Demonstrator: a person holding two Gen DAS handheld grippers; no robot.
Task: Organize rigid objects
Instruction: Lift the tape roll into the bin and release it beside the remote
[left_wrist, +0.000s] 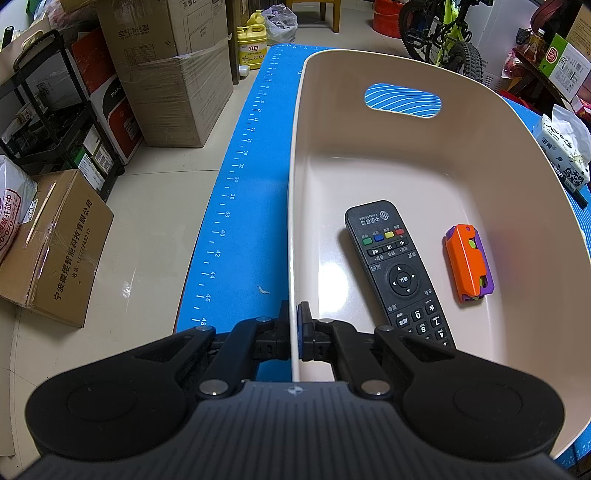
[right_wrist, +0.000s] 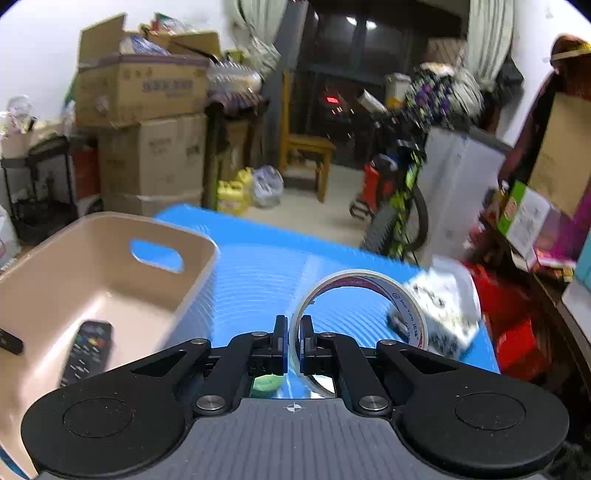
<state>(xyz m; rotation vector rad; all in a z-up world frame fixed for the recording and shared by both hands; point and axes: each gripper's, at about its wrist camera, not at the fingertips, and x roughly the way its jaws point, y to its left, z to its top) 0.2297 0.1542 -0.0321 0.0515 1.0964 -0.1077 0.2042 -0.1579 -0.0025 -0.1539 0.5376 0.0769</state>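
Tape roll (right_wrist: 360, 310) gripped by right gripper (right_wrist: 293, 345), carried above mat; bin (left_wrist: 295, 206) wall clamped by left gripper (left_wrist: 294, 332). Next: lowering tape beside remote (left_wrist: 400, 273).

Left jaws straddle the near wall of the bin (left_wrist: 295, 221); ahead and right of them, inside it, lie the remote (left_wrist: 397, 269) and, farther right, the toy (left_wrist: 468, 264). Right jaws enclose the tape roll (right_wrist: 369, 280) wall above the worktop (right_wrist: 258, 273); the bin stands left.
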